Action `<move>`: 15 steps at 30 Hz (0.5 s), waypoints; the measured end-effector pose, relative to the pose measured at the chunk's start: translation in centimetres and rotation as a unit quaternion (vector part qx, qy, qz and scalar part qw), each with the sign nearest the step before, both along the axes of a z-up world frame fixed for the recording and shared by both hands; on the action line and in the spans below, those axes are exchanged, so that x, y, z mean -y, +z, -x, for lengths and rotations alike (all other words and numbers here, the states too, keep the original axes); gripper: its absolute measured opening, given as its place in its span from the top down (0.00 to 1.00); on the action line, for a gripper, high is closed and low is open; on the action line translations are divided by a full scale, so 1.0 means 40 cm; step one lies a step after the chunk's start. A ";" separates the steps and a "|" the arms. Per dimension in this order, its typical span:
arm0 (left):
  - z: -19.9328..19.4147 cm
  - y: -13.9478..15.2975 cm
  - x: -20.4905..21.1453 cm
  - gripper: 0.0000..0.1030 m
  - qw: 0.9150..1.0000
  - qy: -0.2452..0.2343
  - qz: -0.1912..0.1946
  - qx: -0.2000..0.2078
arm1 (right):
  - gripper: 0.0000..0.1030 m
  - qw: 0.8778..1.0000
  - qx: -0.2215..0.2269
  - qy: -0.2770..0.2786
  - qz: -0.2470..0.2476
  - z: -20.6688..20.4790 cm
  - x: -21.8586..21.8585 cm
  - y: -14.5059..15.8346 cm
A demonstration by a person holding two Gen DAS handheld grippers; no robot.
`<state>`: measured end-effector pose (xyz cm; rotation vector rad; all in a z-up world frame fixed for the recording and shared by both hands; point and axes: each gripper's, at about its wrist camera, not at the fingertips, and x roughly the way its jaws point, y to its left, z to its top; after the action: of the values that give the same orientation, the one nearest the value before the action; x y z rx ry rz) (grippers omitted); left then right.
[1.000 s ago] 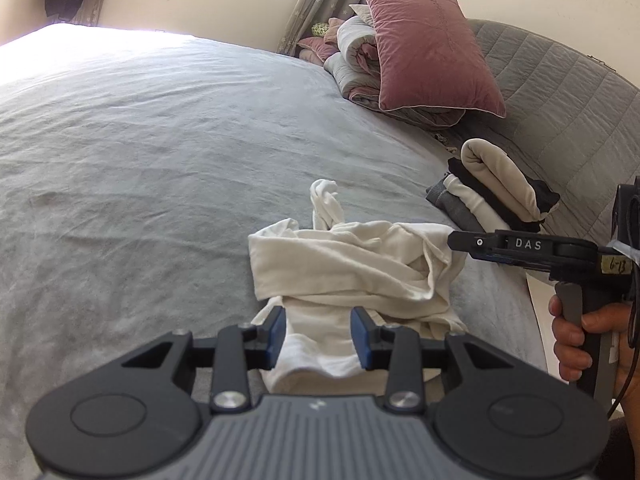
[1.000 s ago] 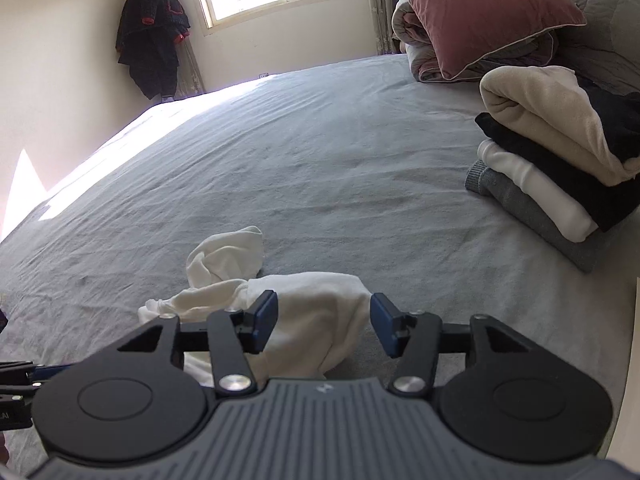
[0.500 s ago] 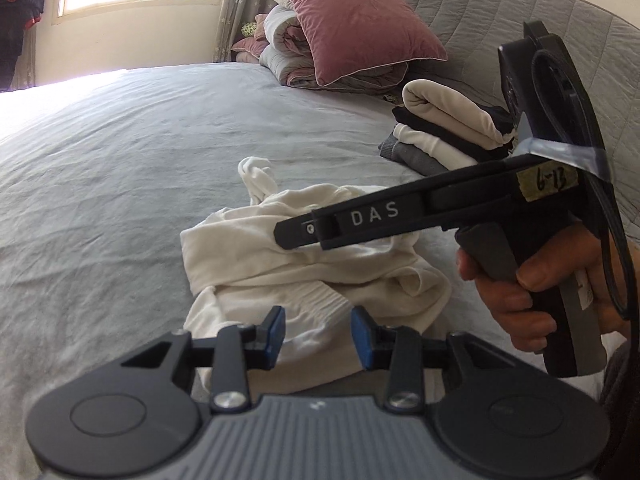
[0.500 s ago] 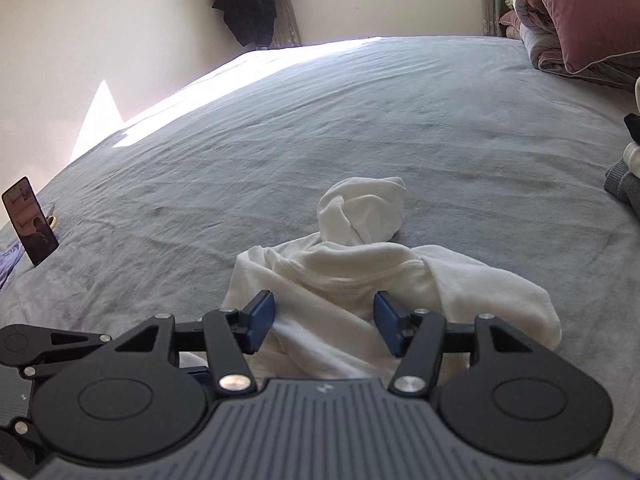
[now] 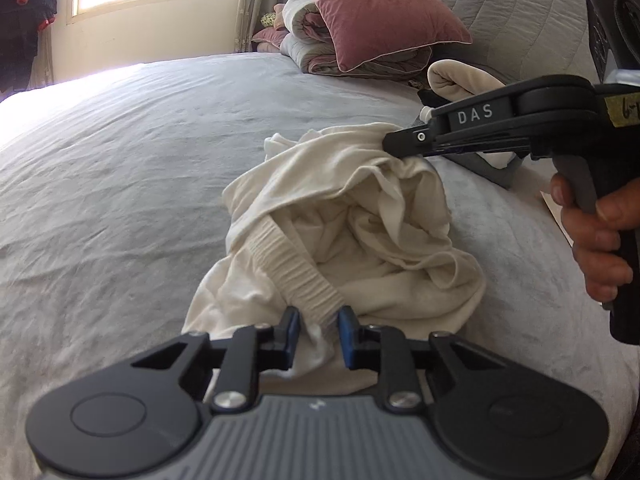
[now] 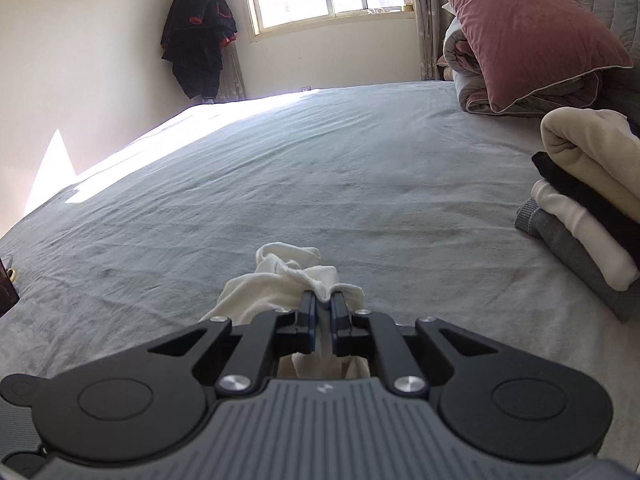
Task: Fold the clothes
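A crumpled cream sweatshirt [image 5: 348,232] lies on the grey bedspread [image 5: 120,168], near the bed's near edge. The left gripper [image 5: 319,330] is closing its jaws on the garment's ribbed hem [image 5: 294,270], which sits between the blue pads. The right gripper [image 6: 323,308] is also closing, its jaws narrow and pinching a fold of the same cloth at the far side; a hand [image 5: 592,236] grips its handle. A stack of folded clothes [image 6: 588,204] sits to the right, with a pink pillow [image 6: 520,32] on folded quilts beyond.
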<state>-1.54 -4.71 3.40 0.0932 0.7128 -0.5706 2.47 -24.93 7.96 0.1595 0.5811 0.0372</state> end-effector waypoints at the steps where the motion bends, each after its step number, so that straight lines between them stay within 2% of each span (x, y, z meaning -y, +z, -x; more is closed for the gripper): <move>1: 0.002 0.002 -0.007 0.83 1.000 0.005 0.000 0.002 | 0.92 1.000 -0.003 -0.015 0.006 0.004 0.018 0.002; 3: 0.004 0.007 -0.023 0.88 1.000 0.016 0.001 0.006 | 0.92 0.999 -0.016 -0.040 0.011 0.010 0.053 -0.001; 7: 0.002 0.015 -0.062 0.88 0.999 0.032 0.012 0.009 | 0.92 0.995 -0.038 -0.083 0.033 0.022 0.103 -0.012; 10: 0.002 0.025 -0.066 0.78 0.999 0.025 0.026 0.010 | 0.92 0.991 -0.061 -0.107 0.043 0.029 0.136 -0.027; 11: 0.004 0.027 -0.064 0.71 0.999 0.020 0.030 0.010 | 0.92 0.990 -0.068 -0.113 0.044 0.029 0.147 -0.031; 12: 0.007 0.027 -0.057 0.65 0.999 0.012 0.029 0.010 | 0.92 0.989 -0.074 -0.118 0.044 0.031 0.156 -0.035; 15: 0.014 0.022 -0.033 0.56 1.000 -0.008 0.019 0.009 | 0.92 0.986 -0.089 -0.133 0.049 0.039 0.173 -0.046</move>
<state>-2.11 -3.39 4.29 0.0693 0.6835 -0.5985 0.91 -31.86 6.12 0.1435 0.7346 -0.2662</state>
